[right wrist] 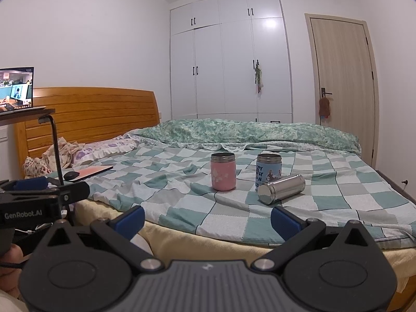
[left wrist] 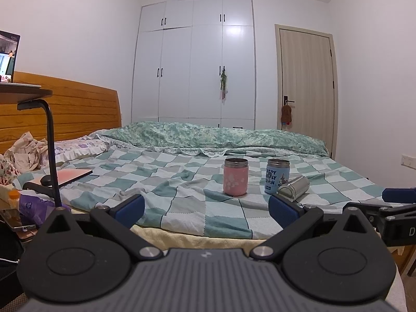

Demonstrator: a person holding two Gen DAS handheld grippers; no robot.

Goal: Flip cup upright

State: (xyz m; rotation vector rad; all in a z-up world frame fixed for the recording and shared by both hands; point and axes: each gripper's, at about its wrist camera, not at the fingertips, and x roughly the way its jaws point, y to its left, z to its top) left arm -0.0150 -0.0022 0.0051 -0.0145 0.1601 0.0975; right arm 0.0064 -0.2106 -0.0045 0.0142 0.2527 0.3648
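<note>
Checked bedspread point(right wrist: 338, 189), "GenRobot.AI" gripper point(right wrist: 28, 184), steel cup point(right wrist: 282, 188) toppled

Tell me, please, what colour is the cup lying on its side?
Plain shiny silver metal; the cup shows best in the right wrist view.

Both wrist views low at bed point(left wrist: 182, 179) edge, facing wardrobe point(right wrist: 228, 65); right apparently slightly nearer; shared bedspread.
</note>
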